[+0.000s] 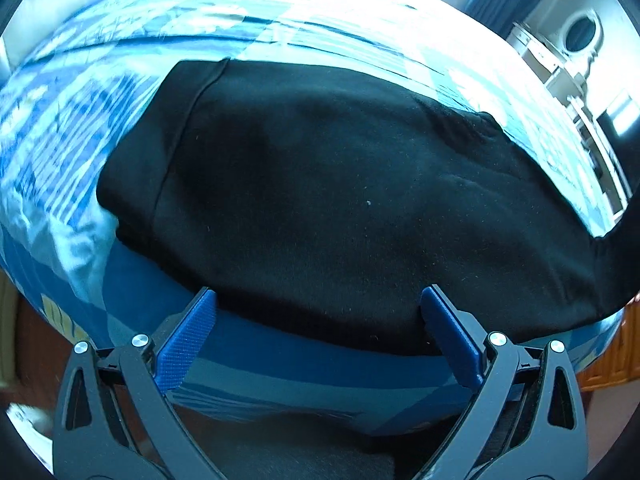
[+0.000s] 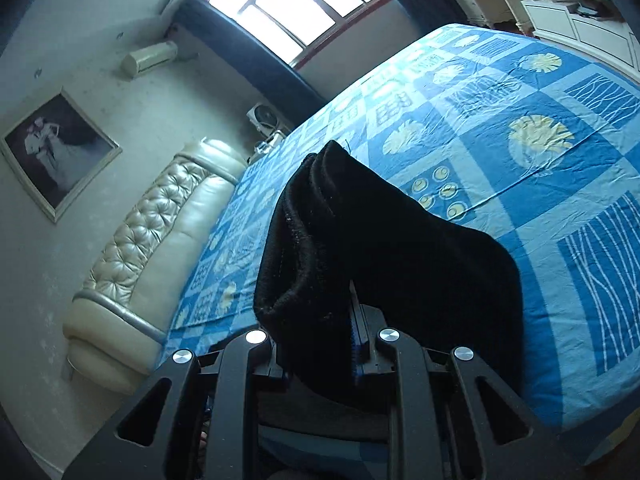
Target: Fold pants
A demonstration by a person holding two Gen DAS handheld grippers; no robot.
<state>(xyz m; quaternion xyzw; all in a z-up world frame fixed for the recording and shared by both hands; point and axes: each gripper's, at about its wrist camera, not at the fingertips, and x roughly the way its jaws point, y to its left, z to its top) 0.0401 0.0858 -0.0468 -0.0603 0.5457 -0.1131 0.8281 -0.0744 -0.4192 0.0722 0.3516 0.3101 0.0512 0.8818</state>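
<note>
In the left wrist view the left tongs (image 1: 318, 320) hang spread over the black fleece pants (image 1: 340, 200) on the blue patterned bed (image 1: 60, 140), while centre-frame in the right wrist view the right tongs (image 2: 354, 320) pinch a raised hem, likely to fold it across.

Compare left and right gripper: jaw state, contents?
The left gripper has its jaws wide apart and holds nothing; the right gripper is shut on the black pants. Left hangs over pants lying flat on the bed; right holds fabric lifted. Both have blue pads.
</note>
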